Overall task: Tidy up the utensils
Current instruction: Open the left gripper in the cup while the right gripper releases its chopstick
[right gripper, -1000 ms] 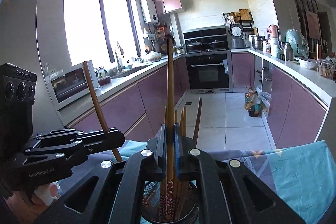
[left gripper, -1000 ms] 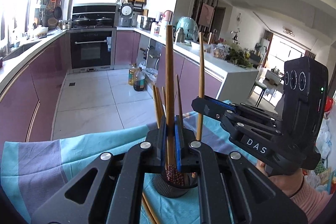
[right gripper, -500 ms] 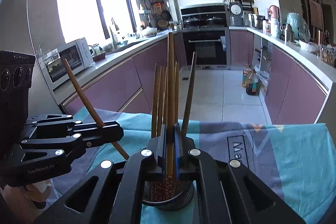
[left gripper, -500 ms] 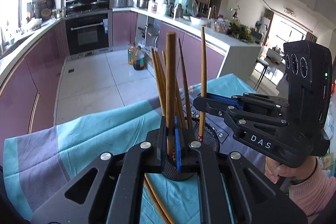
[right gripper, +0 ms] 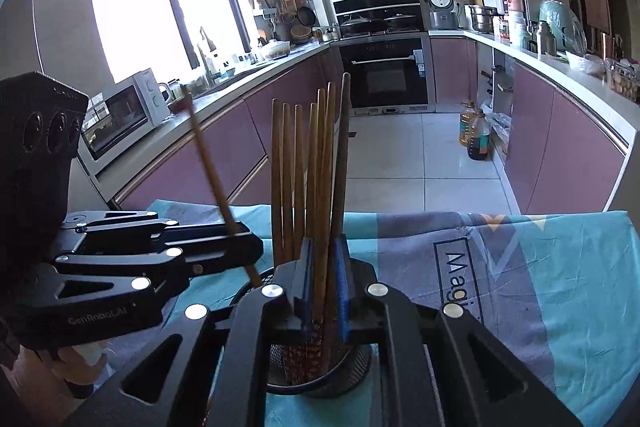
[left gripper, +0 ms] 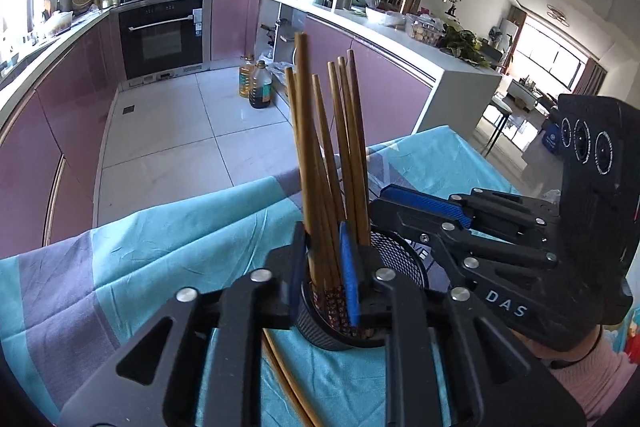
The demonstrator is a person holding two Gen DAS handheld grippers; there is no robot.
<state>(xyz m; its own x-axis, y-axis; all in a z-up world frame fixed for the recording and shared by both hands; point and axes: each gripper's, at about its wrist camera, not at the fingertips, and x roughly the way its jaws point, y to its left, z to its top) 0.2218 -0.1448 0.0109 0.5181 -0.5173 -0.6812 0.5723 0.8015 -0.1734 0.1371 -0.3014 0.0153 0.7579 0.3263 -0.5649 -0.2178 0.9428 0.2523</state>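
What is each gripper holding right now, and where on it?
Each gripper, left and right, has one chopstick low between its fingers above the holder; both jaws are opening, releasing.

Mauve cabinets (left gripper: 36,147), built-in oven (right gripper: 384,75) — bright window (right gripper: 160,7), tiled floor (left gripper: 160,135)

Both wrist views look closely down at the mesh holder (left gripper: 396,259), facing the kitchen.
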